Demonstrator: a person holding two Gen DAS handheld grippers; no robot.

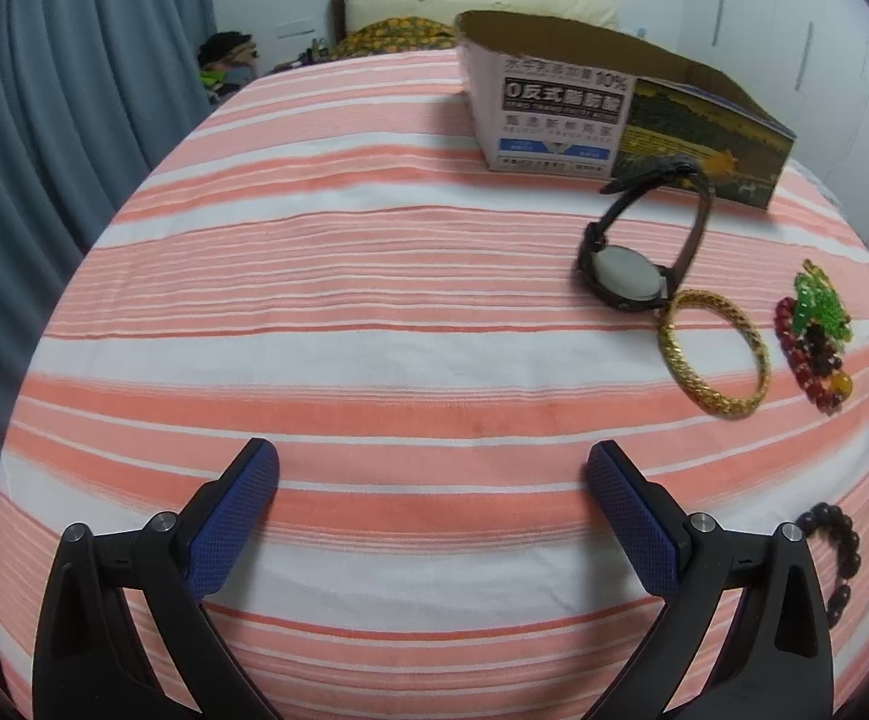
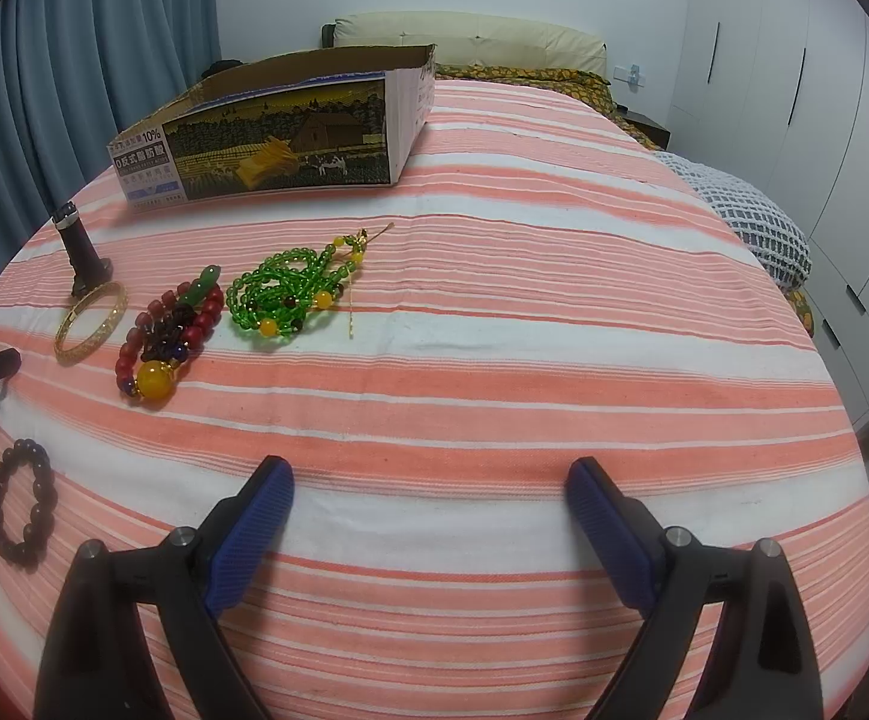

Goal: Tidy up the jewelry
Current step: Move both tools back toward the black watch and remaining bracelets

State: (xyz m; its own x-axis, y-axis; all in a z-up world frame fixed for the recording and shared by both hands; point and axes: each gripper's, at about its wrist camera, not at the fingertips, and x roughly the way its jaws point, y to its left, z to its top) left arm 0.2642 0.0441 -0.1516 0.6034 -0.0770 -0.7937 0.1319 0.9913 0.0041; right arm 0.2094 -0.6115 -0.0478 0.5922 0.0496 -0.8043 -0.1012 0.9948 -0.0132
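Observation:
Jewelry lies on a pink-and-white striped bedspread. In the left wrist view a brown-strap watch leans by an open cardboard box, with a gold bangle and red beads to its right and a dark bead bracelet lower right. My left gripper is open over bare cloth. The right wrist view has the box, watch, gold bangle, red bead bracelet with a yellow bead, green bead necklace and dark bracelet. My right gripper is open, holding nothing.
A cream headboard and patterned pillow sit at the far end of the bed. Blue curtains hang on the left and white wardrobe doors stand on the right. A knitted blanket lies at the bed's right edge.

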